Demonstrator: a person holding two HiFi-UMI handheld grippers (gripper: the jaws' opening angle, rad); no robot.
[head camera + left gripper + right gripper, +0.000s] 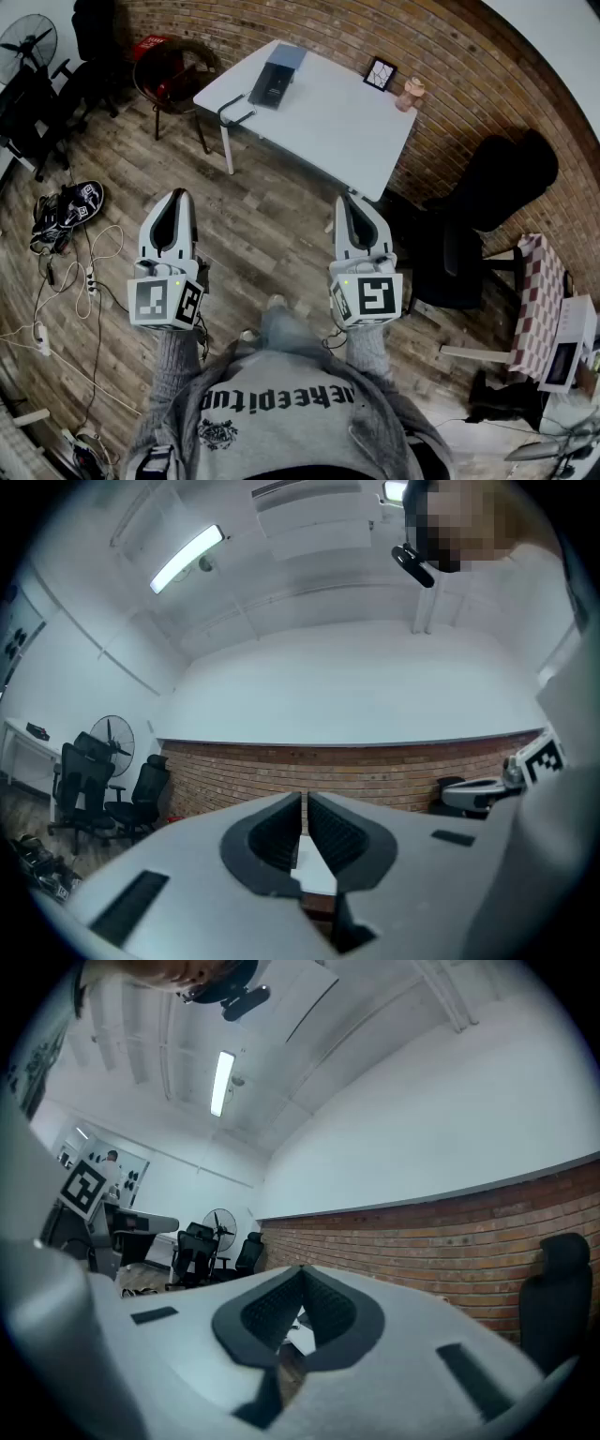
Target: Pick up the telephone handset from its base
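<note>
At lower left, the grey two-jaw left gripper (176, 202) is closed, empty. Upper centre, the dark telephone (272, 84) lies on the white table (328, 127), its handset indistinct. The right gripper (351, 204) is closed, empty too.

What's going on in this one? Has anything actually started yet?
A person stands on the wood floor and holds the left gripper and the right gripper out in front, roughly level. Both have their jaws together with nothing between them. The telephone sits at the far end of the white table, well apart from both grippers. It is too small to make out the handset. The pickup has not begun.
</note>
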